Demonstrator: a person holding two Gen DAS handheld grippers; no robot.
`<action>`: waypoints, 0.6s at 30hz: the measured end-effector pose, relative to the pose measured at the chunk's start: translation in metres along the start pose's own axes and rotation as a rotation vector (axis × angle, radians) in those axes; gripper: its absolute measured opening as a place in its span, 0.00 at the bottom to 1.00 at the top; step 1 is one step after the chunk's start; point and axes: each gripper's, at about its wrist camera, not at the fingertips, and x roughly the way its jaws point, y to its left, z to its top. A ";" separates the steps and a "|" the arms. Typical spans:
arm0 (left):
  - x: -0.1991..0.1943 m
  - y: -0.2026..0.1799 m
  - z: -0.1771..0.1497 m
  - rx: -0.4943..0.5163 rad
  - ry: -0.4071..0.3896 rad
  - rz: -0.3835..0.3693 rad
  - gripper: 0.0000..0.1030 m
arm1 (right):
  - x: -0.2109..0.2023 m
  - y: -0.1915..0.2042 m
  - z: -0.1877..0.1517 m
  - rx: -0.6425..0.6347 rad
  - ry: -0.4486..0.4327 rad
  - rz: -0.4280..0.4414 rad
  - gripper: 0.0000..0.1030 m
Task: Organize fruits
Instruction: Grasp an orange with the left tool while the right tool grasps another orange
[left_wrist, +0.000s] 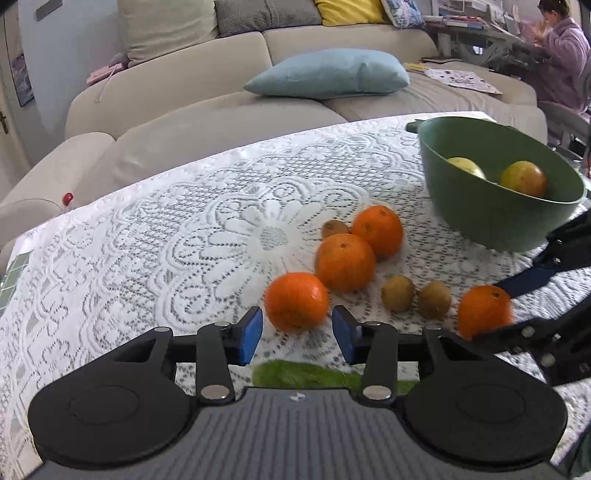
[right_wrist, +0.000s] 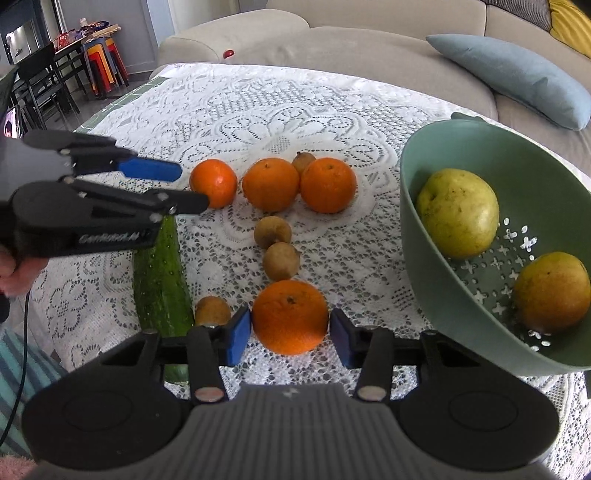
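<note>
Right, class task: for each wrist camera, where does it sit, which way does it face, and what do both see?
Left wrist: on the left gripper, facing across the lace cloth to the sofa; own fingers below, right gripper at right.
Right wrist: on the right gripper, angled down at an orange between its fingers; left gripper and a hand at left.
Shared: oranges, green bowl, lace cloth.
</note>
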 end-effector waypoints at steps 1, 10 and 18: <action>0.003 0.001 0.001 -0.001 0.006 -0.003 0.55 | 0.001 0.000 0.000 0.003 0.003 0.003 0.43; 0.020 -0.001 0.008 -0.011 0.052 0.004 0.61 | 0.005 -0.003 0.000 0.009 0.012 0.016 0.43; 0.032 -0.006 0.008 -0.006 0.093 0.047 0.53 | 0.003 -0.001 0.000 -0.012 0.011 0.013 0.42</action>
